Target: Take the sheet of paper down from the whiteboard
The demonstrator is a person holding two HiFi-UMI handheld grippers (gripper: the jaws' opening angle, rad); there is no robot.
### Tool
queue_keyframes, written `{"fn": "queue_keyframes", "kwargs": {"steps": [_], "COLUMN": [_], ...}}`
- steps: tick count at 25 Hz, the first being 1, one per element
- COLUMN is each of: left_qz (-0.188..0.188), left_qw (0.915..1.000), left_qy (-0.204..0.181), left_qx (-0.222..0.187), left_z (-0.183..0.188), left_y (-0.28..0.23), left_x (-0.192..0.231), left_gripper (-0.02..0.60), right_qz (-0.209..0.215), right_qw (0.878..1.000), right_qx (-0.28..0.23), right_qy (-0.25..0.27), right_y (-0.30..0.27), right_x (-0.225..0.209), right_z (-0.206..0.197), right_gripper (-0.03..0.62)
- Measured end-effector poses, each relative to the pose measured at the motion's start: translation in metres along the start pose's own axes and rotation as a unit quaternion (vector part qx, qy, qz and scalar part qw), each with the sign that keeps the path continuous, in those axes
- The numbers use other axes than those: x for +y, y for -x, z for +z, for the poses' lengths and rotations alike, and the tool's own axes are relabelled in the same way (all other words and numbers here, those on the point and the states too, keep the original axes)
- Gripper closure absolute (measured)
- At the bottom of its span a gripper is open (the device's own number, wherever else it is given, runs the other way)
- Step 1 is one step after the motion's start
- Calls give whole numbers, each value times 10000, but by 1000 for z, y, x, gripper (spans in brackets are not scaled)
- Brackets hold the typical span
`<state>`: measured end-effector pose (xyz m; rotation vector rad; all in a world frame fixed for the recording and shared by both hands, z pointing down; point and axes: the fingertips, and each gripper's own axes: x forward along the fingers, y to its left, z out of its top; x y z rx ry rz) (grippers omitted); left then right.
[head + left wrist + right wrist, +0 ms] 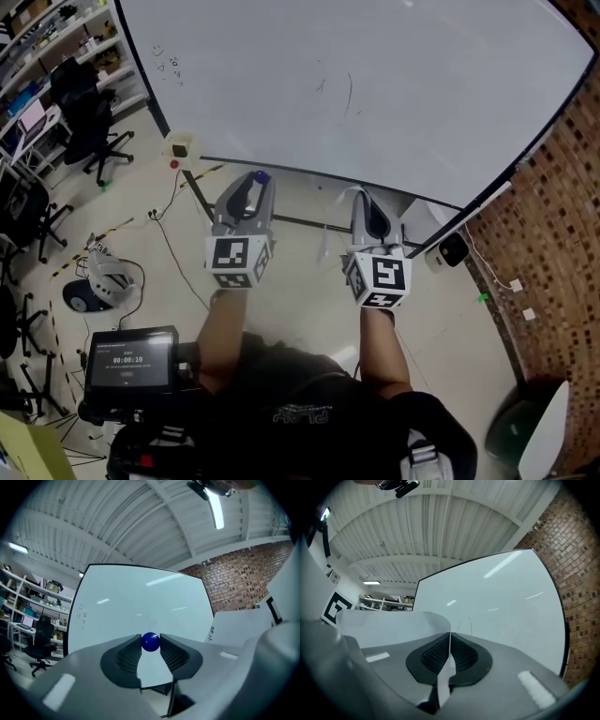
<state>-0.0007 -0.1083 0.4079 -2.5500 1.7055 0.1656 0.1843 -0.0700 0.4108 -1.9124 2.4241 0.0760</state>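
Note:
The whiteboard stands in front of me, bare except for a few faint pen marks. My left gripper is below its lower edge, shut on a small blue magnet ball that sits between the fingertips. My right gripper is beside it to the right, shut on the sheet of paper. The sheet runs edge-on between the pads and curves away to the left. In the left gripper view the same sheet hangs at the right, off the whiteboard.
A brick wall lies to the right of the board. Office chairs and shelves stand at the left. A white box sits at the board's foot, with cables on the floor. A screen device hangs by my left side.

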Motion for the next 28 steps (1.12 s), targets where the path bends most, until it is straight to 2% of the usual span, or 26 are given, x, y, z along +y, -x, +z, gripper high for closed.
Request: {"fn": "queue_keyframes", "kwargs": {"steps": [6,15,24,28], "left_qz": [59,49,45,58], "left_qw": [9999,10000,9997,9996], "left_qy": [-13,-52,-167,-174], "left_qx": [119,-58,-190,-221], "left_z": [-18,-6,7,8], "left_y": [6,6,5,12], "left_x": [1,2,3,3], "left_gripper": [459,459,459,459], "right_qz": [-36,34,-10,-18], "right_qw": [9997,9998,9999,9998], "right_qx": [218,-46,76,-31], "right_qy": [116,170,151,189], "right_y": [-3,-6,-7,-4], "right_x": [13,23,24,27], "right_z": [-18,-7,-8,-7], "right_gripper": [582,582,582,582]}}
